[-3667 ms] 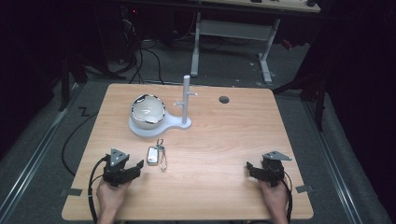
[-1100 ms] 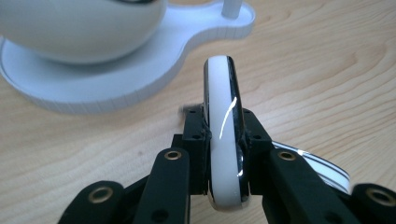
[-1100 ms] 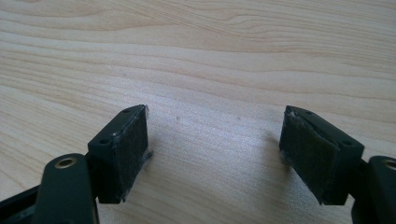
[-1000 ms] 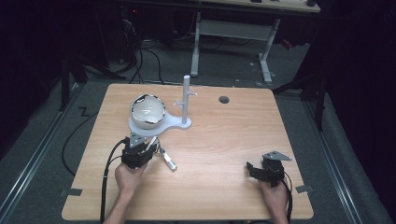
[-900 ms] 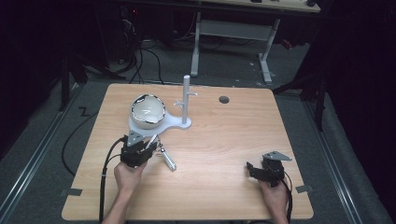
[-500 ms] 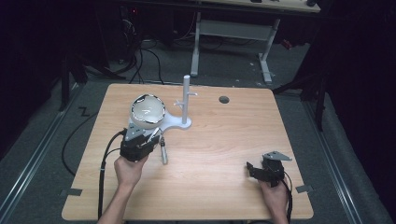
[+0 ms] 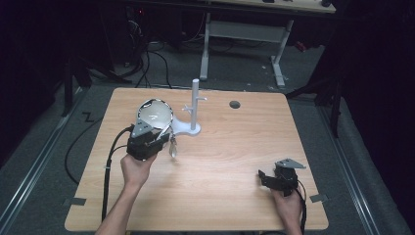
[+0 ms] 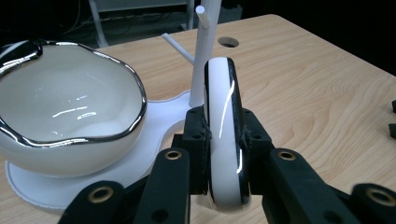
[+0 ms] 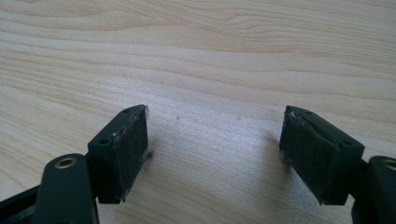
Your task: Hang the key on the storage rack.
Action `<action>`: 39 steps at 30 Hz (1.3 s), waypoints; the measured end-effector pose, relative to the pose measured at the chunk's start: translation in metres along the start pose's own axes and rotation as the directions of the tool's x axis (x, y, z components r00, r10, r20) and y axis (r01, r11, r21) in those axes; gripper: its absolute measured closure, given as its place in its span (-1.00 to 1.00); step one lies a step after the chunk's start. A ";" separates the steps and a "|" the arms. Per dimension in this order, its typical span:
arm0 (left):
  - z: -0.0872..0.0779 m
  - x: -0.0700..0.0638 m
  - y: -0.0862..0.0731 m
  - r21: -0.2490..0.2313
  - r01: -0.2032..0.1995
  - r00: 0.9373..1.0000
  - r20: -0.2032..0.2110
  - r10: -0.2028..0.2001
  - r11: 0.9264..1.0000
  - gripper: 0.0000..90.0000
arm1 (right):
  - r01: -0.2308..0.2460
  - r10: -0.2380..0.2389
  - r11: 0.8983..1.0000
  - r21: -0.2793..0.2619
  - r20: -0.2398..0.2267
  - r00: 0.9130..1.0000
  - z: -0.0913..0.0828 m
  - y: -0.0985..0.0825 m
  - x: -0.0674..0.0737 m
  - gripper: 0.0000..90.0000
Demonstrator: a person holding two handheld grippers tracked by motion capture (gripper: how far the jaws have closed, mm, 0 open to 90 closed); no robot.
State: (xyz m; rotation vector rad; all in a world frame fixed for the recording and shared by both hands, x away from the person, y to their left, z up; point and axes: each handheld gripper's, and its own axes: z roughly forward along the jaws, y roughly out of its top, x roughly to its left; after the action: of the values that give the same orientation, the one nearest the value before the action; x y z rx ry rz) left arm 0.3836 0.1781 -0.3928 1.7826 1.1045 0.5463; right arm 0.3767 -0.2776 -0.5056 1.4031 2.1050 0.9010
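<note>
The left tongs point(image 8: 224, 154) are clamping a white-and-black key fob point(image 8: 224, 121) edge-on, its long axis pointing up toward the white peg stand point(image 8: 203, 51) just ahead. The silver-rimmed bowl point(image 8: 70, 112) is sitting beside that path, on the stand's base. The right tongs point(image 9: 215, 154) are resting apart on the worktop point(image 7: 230, 147), well away.

No lettering, label, brand mark, number or sign can be read anywhere. The table point(image 7: 235, 161) shows bare wood grain. The white bowl point(image 8: 70, 107), its white stand point(image 8: 201, 56) and the white-and-black key fob point(image 8: 224, 140) carry no legible marking, nor do the black pads point(image 9: 123, 149).
</note>
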 end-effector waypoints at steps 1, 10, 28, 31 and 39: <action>0.000 0.001 0.001 -0.001 0.002 1.000 0.004 -0.002 1.000 0.70 | 0.002 -0.002 1.000 0.000 0.000 1.000 0.000 0.000 0.000 -0.47; 0.003 0.002 0.011 -0.006 -0.003 1.000 0.008 0.003 1.000 0.70 | 0.002 -0.002 1.000 0.000 0.000 1.000 0.000 0.000 0.000 -0.47; 0.011 0.006 0.028 -0.018 0.020 0.999 0.045 -0.019 1.000 0.70 | 0.001 -0.001 1.000 0.001 0.000 1.000 0.000 0.000 0.000 -0.47; 0.011 0.007 0.035 -0.032 0.022 0.999 0.049 -0.021 0.999 0.70 | 0.001 -0.001 1.000 0.001 0.000 1.000 0.000 0.000 0.000 -0.47; 0.014 0.007 0.046 -0.036 0.018 0.998 0.052 -0.017 0.999 0.70 | 0.001 -0.001 1.000 0.001 0.000 1.000 0.000 0.000 0.000 -0.47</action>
State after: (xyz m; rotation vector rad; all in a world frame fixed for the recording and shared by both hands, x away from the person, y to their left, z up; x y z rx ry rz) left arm 0.4187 0.1701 -0.3592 1.7449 1.0673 0.5036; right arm 0.3766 -0.2777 -0.5055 1.4025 2.1065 0.8996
